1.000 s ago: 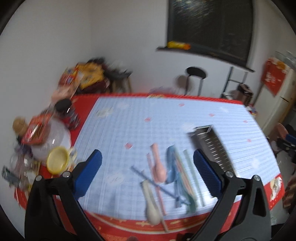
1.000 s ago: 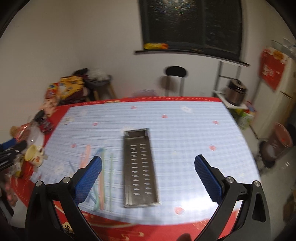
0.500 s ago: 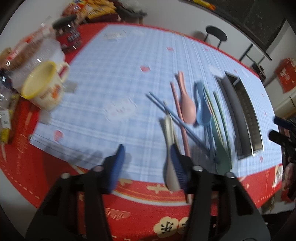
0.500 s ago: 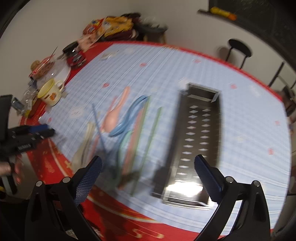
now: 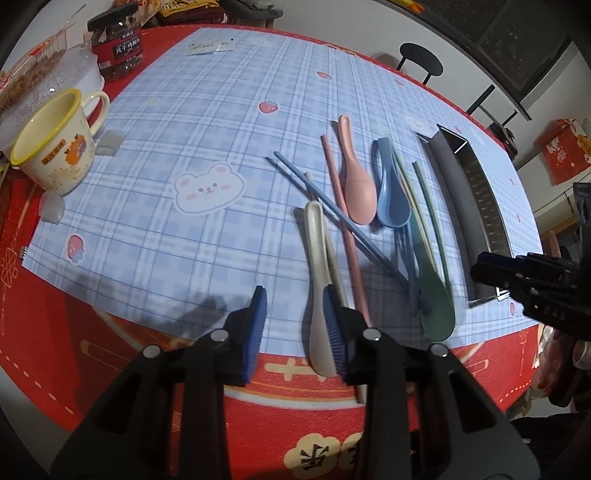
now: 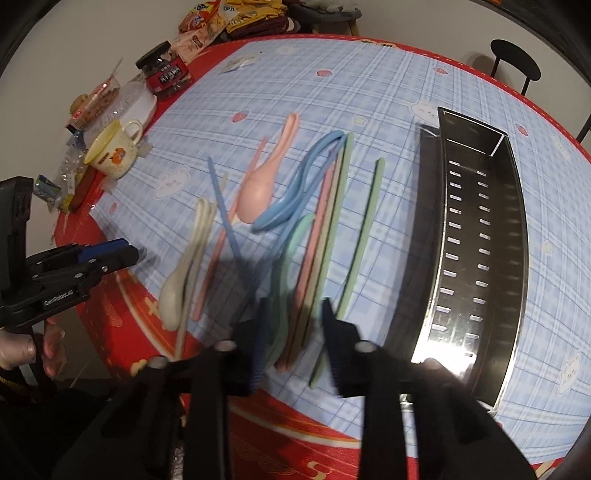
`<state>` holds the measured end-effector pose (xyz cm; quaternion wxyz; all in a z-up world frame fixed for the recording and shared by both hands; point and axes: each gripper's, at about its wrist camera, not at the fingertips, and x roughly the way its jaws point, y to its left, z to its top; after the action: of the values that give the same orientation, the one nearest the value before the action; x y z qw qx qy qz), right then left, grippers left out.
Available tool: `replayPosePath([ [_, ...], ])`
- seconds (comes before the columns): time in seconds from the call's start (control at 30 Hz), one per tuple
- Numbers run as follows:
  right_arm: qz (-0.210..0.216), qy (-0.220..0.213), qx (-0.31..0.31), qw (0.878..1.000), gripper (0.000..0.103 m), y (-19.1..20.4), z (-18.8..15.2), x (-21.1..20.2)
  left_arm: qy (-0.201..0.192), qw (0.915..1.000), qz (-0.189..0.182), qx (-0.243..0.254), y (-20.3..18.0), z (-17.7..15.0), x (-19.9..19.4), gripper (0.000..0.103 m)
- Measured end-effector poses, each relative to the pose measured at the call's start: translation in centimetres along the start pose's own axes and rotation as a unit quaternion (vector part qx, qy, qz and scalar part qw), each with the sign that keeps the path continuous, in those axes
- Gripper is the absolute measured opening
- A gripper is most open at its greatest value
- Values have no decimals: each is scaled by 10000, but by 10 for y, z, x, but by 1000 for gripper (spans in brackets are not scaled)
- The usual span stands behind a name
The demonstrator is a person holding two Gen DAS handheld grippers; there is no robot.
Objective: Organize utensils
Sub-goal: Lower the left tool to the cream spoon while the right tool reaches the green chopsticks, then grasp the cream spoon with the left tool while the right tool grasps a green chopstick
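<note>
Spoons and chopsticks lie in a loose bunch on the blue checked cloth: a white spoon (image 5: 317, 273), a pink spoon (image 5: 356, 177), a blue spoon (image 5: 391, 192), a green spoon (image 5: 436, 299), and blue chopsticks (image 5: 332, 210). A perforated steel tray (image 6: 476, 240) stands to their right. My left gripper (image 5: 295, 325) is open, low at the table's front edge, its right finger beside the white spoon's bowl. My right gripper (image 6: 293, 336) is open, its fingers either side of the green spoon (image 6: 291, 258) and the pink and green chopsticks (image 6: 321, 236).
A yellow-rimmed mug (image 5: 55, 144), a dark jar (image 5: 118, 44) and a clear plastic container (image 5: 40, 85) stand at the table's left edge. Snack bags (image 6: 207, 22) lie at the far corner. A black stool (image 5: 421, 62) stands behind the table.
Both grippers have dropped from high above the table to its front edge and narrowed their opening. The left now sits by the white spoon, the right over the green spoon and chopsticks.
</note>
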<state>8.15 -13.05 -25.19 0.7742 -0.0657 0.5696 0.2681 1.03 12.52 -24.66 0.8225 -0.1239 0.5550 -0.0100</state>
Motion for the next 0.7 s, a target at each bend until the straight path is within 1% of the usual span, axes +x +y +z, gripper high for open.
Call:
replayPosePath([
  [0.1, -370, -66, -42, 9993, 17, -5, 8, 5, 11, 10000, 28, -48, -2, 1, 6, 34],
  [0.2, -734, -39, -138, 9972, 14, -11, 19, 18, -52, 9998, 109, -173, 1, 5, 9, 33],
  [0.3, -798, 0, -30, 9968, 14, -17, 28, 28, -120, 9997, 78, -215, 2, 9, 12, 34],
  [0.47, -1115, 132, -6, 9937, 13, -22, 39, 46, -99, 9996, 31, -262, 4, 9, 17, 34],
  [0.5, -1148, 182, -10, 9932, 11, -23, 40, 51, -91, 9996, 23, -265, 5, 9, 18, 34],
  [0.7, -1294, 346, -15, 9910, 10, -22, 40, 69, -62, 9995, -14, -298, 9, 7, 18, 34],
])
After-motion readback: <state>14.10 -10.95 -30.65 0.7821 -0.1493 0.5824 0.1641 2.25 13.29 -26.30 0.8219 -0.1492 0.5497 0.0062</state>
